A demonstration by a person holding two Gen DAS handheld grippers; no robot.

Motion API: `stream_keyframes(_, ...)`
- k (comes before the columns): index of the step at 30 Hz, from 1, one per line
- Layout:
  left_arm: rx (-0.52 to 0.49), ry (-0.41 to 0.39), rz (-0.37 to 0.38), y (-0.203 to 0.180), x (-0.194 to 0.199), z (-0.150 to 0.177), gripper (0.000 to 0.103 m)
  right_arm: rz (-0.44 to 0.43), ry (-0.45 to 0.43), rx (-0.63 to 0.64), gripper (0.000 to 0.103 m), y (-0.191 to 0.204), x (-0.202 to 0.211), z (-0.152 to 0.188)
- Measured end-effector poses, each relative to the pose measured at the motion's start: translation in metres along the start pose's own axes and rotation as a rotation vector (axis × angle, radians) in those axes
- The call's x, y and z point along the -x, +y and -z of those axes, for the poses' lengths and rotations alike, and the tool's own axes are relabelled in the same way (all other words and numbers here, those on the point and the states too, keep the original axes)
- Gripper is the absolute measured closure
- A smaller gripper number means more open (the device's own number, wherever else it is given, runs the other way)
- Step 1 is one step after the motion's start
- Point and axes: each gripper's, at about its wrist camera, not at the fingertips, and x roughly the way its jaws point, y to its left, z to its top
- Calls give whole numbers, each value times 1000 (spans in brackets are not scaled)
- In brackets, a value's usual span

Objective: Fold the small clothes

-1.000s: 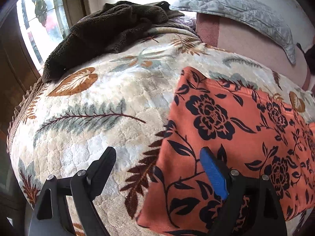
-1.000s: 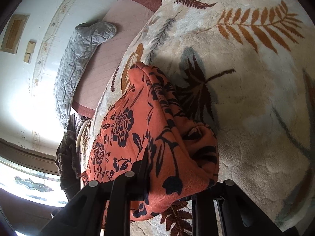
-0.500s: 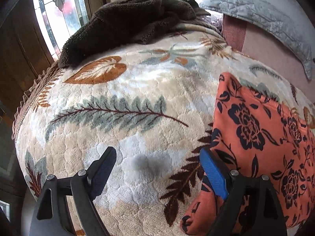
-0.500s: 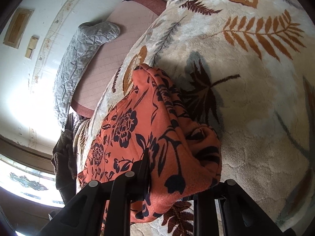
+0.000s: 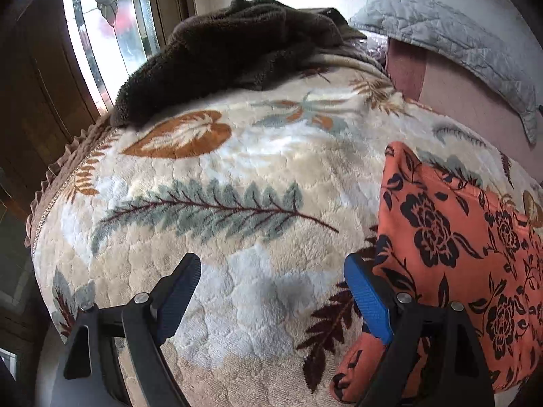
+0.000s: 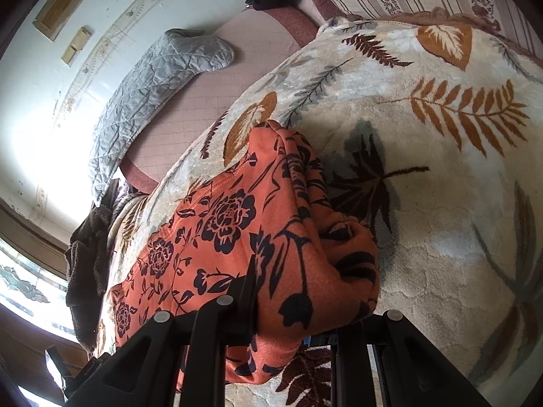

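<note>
Down at the bottom of the left wrist view, the left gripper (image 5: 269,293) stands with its two blue-padded fingers spread wide and nothing between them. Below the gap lies only the cream leaf-patterned blanket (image 5: 237,230). Its right finger (image 5: 368,300) sits just at the near left edge of the orange floral garment (image 5: 451,247), whether touching it or not I cannot tell. The garment fills the lower right of that frame, lying flat on the blanket, with a rolled bit of it at the bottom beside the finger.

In the right wrist view, the right gripper (image 6: 288,308) is at the bottom centre and has the orange floral garment (image 6: 258,237) bunched between its black fingers. The cloth drapes over the jaws and hides most of the gap, so the pads are barely seen, but the fabric is clearly pinched there. From the grip the garment runs up and to the left across the frame, with a thick folded edge along its right side.

Farther out, a dark brown fleece throw (image 5: 237,54) is heaped at the top centre of the left view, beside a window (image 5: 112,30) in the upper left. A grey quilted pillow (image 5: 451,44) lies at the upper right, on a pinkish sheet (image 5: 454,91). The same pillow (image 6: 159,91) shows at the upper left of the right view.
</note>
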Motion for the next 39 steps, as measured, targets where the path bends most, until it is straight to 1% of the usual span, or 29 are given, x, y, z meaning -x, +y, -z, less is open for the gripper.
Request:
stream_keyframes(1, -26, -3, -16, -3, 0, 0, 16, 3, 5, -3, 82, 0, -1, 0)
stream_keyframes(3, -90, 55, -43, -12, -12, 4, 16, 16, 15, -21, 80, -2, -4, 0)
stream_keyframes(5, -133, 134, -31, -19, -26, 12, 16, 11, 17, -33, 80, -3, -5, 0)
stream_keyframes(6, -125, 144, -20, -18, -27, 13, 16, 5, 10, -23, 80, -2, -4, -1)
stream_keyframes(7, -102, 127, -11, -14, -23, 10, 16, 6, 10, -1, 80, 3, -3, -1)
stream_keyframes(9, -39, 61, 4, -2, -10, 2, 16, 4, 0, 48, 83, 17, 3, -2)
stream_keyframes(11, 18, 16, -15, 12, -1, -3, 16, -12, -15, 93, 84, 38, 12, -3)
stream_keyframes(13, 67, 9, -32, 25, 1, -7, 16, -38, -30, 138, 84, 63, 22, -4)
stream_keyframes(16, 147, -4, -36, 45, 5, -12, 16, -101, -46, 206, 84, 109, 35, 1)
stream_keyframes(18, 192, -19, -62, 58, 8, -14, 16, -151, -43, 241, 84, 140, 40, 9)
stream_keyframes(20, 231, -28, -73, 71, 9, -15, 16, -203, -30, 274, 84, 171, 41, 20)
stream_keyframes(23, 269, -29, -95, 86, 9, -16, 16, -262, 24, 317, 84, 210, 28, 49)
stream_keyframes(26, 300, -24, -101, 97, 7, -16, 16, -289, 116, 365, 84, 241, -3, 88)
stream_keyframes(30, 335, -26, -112, 109, 6, -18, 16, -298, 304, 384, 84, 262, -62, 147)
stream_keyframes(31, 344, -27, -115, 111, 6, -19, 16, -288, 334, 397, 84, 264, -71, 161)
stream_keyframes(32, 350, -27, -115, 114, 5, -20, 16, -279, 340, 418, 84, 266, -75, 173)
stream_keyframes(33, 357, -26, -115, 115, 5, -20, 16, -279, 326, 444, 84, 267, -74, 181)
stream_keyframes(35, 366, -31, -108, 116, 6, -21, 16, -301, 315, 474, 84, 268, -72, 187)
stream_keyframes(37, 359, -44, -102, 114, 8, -22, 16, -302, 337, 491, 84, 268, -76, 192)
stream_keyframes(39, 348, -60, -96, 109, 11, -24, 16, -303, 368, 494, 75, 263, -82, 191)
